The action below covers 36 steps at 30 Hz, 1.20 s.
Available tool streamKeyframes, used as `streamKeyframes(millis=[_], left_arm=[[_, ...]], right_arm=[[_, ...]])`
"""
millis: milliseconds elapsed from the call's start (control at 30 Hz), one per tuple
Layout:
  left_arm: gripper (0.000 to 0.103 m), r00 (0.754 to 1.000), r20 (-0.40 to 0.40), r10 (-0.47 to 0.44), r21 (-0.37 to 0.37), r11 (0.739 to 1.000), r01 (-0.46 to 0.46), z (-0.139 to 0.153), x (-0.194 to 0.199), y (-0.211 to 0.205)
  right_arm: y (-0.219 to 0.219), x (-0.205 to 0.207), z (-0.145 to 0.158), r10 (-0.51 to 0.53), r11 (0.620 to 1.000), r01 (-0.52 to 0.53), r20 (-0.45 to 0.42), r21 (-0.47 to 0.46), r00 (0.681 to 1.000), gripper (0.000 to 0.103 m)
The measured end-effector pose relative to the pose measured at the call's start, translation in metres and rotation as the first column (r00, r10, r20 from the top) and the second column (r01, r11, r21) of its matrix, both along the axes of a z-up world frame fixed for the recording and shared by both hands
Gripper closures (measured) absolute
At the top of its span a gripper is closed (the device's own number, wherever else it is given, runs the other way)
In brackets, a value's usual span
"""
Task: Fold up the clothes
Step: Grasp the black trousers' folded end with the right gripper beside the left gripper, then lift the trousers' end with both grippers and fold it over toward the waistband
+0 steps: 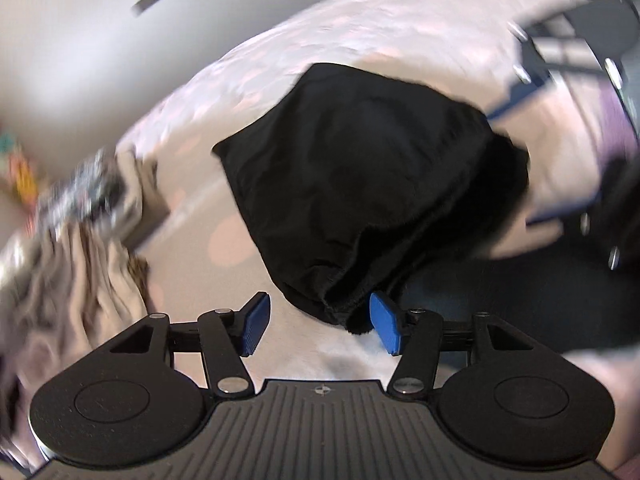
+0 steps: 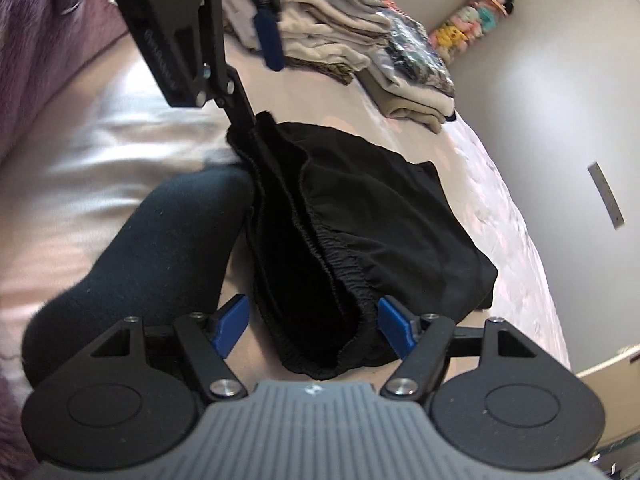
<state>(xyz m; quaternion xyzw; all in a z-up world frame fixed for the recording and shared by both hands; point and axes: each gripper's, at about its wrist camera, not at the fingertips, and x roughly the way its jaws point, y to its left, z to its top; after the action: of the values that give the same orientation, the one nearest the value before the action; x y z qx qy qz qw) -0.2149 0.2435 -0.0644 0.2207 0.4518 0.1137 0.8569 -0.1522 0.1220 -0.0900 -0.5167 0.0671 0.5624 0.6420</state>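
Black shorts [image 1: 360,184] lie folded on the pale pink bedspread [image 1: 280,64]. In the right wrist view the shorts [image 2: 392,216] show their elastic waistband [image 2: 344,272] running toward me. My left gripper [image 1: 320,322] is open, its blue pads either side of one waistband corner. My right gripper [image 2: 312,328] is open around the other waistband corner. The left gripper also shows in the right wrist view [image 2: 256,76], one finger against the waistband's far end. The right gripper shows blurred at the right of the left wrist view [image 1: 560,60].
A pile of folded beige and patterned clothes [image 2: 360,40] sits on the bed beyond the shorts; it also shows in the left wrist view [image 1: 80,216]. A dark sock-clad leg [image 2: 152,248] lies left of the shorts. Grey wall and plush toys [image 2: 480,12] are behind.
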Motion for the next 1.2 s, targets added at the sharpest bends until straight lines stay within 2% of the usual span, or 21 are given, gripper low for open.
streamKeyframes(millis=[167, 333, 500, 567, 633, 733, 833, 967, 1067, 1133, 1200], left_arm=[[0.049, 0.988, -0.092, -0.123, 0.139, 0.981, 0.135, -0.022, -0.002, -0.017], [0.049, 0.968, -0.152, -0.2, 0.3, 0.924, 0.238, -0.044, 0.0, -0.028], [0.049, 0.952, -0.175, -0.249, 0.372, 0.879, 0.299, -0.058, 0.008, -0.033], [0.053, 0.943, -0.201, -0.264, 0.389, 0.863, 0.324, -0.064, 0.01, -0.035], [0.071, 0.938, -0.218, -0.268, 0.357, 0.873, 0.333, -0.064, 0.012, -0.032], [0.077, 0.942, -0.207, -0.266, 0.292, 0.902, 0.319, -0.058, 0.015, -0.024], [0.081, 0.95, -0.184, -0.253, 0.232, 0.928, 0.292, -0.048, 0.017, -0.016], [0.083, 0.971, -0.138, -0.197, 0.097, 0.973, 0.211, -0.029, 0.026, 0.003], [0.083, 0.984, -0.097, -0.15, -0.002, 0.989, 0.151, -0.015, 0.03, 0.016], [0.084, 0.988, -0.083, -0.134, -0.029, 0.991, 0.132, -0.01, 0.031, 0.02], [0.084, 0.988, -0.081, -0.131, -0.018, 0.991, 0.13, -0.007, 0.03, 0.019]], right_arm=[[0.002, 0.0, -0.006, -0.002, 1.0, 0.002, -0.013, 0.01, 1.0, 0.028], [0.006, 0.0, -0.011, -0.006, 1.0, 0.006, 0.0, 0.018, 1.0, 0.028], [0.01, -0.001, -0.016, 0.011, 1.0, -0.011, 0.046, 0.012, 0.999, 0.028], [0.012, -0.001, -0.017, 0.016, 1.0, -0.017, 0.049, 0.008, 0.999, 0.028], [0.014, 0.001, -0.017, 0.022, 1.0, -0.022, 0.043, 0.001, 0.999, 0.028], [0.02, 0.006, -0.017, 0.045, 0.999, -0.044, 0.031, -0.025, 0.999, 0.028], [0.027, 0.012, -0.02, 0.066, 0.996, -0.063, 0.043, -0.065, 0.997, 0.028], [0.033, 0.017, -0.025, 0.087, 0.993, -0.08, 0.074, -0.089, 0.993, 0.028], [0.036, 0.019, -0.034, 0.079, 0.993, -0.065, 0.145, -0.097, 0.986, 0.032], [0.035, 0.017, -0.042, 0.083, 0.992, -0.065, 0.172, -0.106, 0.982, 0.043], [0.031, 0.016, -0.043, 0.081, 0.994, -0.067, 0.172, -0.086, 0.982, 0.053]])
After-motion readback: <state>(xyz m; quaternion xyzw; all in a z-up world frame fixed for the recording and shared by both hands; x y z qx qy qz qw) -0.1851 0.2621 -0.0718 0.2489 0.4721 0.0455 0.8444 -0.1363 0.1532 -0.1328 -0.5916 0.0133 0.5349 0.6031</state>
